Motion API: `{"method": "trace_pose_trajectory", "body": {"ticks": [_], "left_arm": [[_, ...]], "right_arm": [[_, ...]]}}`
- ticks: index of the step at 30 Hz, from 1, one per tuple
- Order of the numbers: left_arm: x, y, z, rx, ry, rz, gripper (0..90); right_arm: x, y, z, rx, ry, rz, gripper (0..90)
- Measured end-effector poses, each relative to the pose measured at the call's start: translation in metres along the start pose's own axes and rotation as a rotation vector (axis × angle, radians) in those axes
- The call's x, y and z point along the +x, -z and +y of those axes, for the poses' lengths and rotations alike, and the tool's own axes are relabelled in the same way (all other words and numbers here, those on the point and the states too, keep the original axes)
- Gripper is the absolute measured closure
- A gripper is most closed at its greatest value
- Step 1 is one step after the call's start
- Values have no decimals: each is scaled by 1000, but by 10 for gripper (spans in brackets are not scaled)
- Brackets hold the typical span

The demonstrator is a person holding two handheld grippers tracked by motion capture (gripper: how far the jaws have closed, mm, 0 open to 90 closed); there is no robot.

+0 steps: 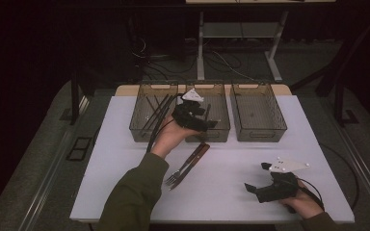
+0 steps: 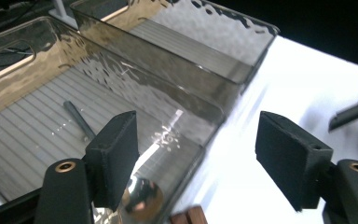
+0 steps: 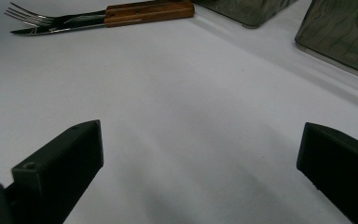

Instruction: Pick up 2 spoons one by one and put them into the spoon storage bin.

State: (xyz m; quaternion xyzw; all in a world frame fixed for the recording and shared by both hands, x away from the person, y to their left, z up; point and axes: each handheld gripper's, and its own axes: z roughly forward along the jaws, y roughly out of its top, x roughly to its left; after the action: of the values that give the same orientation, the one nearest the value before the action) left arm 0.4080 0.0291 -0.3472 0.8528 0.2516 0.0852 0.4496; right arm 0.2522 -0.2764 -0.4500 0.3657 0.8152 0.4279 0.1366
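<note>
My left gripper [image 1: 208, 120] [image 2: 196, 140] hovers over the front edge of the middle smoky bin [image 1: 221, 131] [image 2: 23, 154], jaws open with nothing between them. Below it a spoon [image 2: 142, 199] with a dark handle lies on the bin's ribbed floor. A fork [image 1: 173, 178] [image 3: 28, 16] and a knife [image 1: 195, 159] [image 3: 37, 31], both with wooden handles, lie side by side on the white table [image 1: 231, 159], just in front of that bin. My right gripper [image 1: 259, 177] [image 3: 200, 154] rests low on the table at the front right, open and empty, pointing toward the cutlery.
Three translucent bins stand in a row at the table's far side. The left bin [image 1: 138, 127] holds several dark slim utensils; the right bin [image 1: 257, 135] looks bare inside. Table legs and cables lie on the floor beyond. The surroundings are dark.
</note>
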Motion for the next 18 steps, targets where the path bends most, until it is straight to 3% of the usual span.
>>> {"method": "trace_pose_trajectory", "body": {"ticks": [10,18], "left_arm": [[-11,23,-26,10,-19,4,249],[-12,34,-50,-7,24,6,250]], "right_arm": [[0,-1,-1,3,0,-5,1],[0,-3,-1,9,1,-8,1]]}}
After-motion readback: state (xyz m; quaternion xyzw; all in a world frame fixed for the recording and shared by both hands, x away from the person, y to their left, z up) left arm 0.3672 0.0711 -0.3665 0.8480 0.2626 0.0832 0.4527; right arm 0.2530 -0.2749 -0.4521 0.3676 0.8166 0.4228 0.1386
